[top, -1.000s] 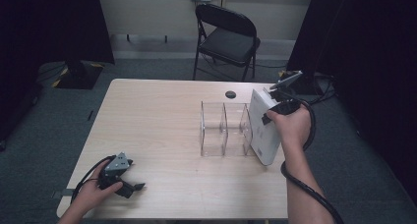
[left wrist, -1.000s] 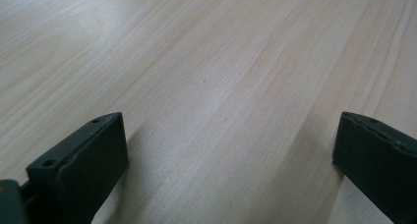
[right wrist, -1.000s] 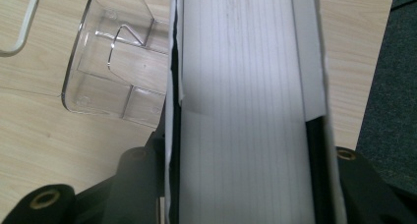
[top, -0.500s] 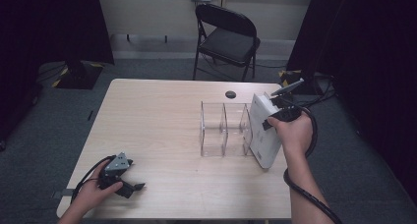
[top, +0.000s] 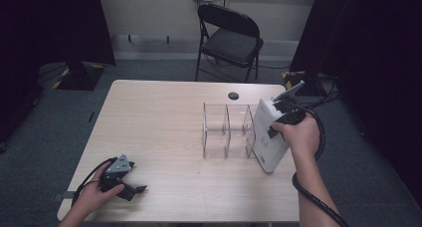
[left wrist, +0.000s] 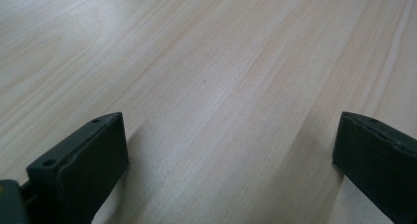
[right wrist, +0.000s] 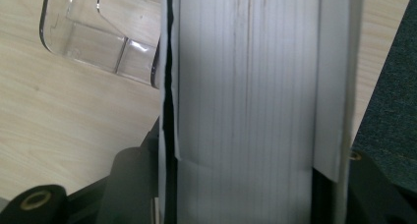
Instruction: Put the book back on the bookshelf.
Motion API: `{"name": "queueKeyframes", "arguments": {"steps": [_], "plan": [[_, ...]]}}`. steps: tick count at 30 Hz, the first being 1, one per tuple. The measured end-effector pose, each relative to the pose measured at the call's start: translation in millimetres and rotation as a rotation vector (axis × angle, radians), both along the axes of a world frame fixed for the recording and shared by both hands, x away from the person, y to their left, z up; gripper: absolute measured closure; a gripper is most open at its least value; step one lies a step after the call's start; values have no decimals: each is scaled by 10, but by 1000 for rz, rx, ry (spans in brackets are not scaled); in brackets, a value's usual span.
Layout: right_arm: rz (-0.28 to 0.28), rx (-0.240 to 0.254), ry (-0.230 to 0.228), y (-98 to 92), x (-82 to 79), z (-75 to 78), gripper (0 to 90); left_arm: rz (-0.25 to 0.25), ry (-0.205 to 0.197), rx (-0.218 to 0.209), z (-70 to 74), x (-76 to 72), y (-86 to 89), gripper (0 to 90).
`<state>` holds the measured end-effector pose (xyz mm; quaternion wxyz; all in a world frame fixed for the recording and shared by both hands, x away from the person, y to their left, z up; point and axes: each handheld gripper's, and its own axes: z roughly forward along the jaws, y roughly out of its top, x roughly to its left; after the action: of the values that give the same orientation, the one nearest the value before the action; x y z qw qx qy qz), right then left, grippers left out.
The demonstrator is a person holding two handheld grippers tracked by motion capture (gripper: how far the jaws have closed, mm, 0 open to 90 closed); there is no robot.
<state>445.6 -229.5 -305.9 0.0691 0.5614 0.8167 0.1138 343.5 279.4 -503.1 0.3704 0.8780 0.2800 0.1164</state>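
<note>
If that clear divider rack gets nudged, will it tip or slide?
The clear divider rack probably slides: it looks like light, hard plastic on smooth table. Its broad base makes tipping unlikely. The white book leaning beside it could shove it.

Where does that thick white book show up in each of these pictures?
High view: the white book stands on edge at the table's right side, just right of the clear plastic divider rack, with the right gripper around it.
Left gripper view: bare tabletop between open jaws; the book is not in it.
Right gripper view: the book runs up the middle, page edges facing the camera.
Shared landmark: the rack, at upper left there.
</note>
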Motion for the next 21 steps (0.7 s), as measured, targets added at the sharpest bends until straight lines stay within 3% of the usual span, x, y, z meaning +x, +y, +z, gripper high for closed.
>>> {"name": "queueKeyframes", "arguments": {"steps": [6, 10, 12, 13, 21], "plan": [[2, 0, 19, 14, 54, -67, 462, 0, 0, 0, 0, 0, 0, 0], [6, 1, 9, 33, 79, -100, 466, -2, 0, 0, 0, 1, 1, 0], [26, -25, 19, 51, 87, -97, 494, -2, 1, 0, 0, 1, 1, 0], [24, -41, 21, 63, 89, -92, 501, -2, 0, 0, 0, 1, 2, 0], [-31, -18, 14, 55, 66, -81, 520, -3, 1, 0, 0, 3, 1, 0]]}}
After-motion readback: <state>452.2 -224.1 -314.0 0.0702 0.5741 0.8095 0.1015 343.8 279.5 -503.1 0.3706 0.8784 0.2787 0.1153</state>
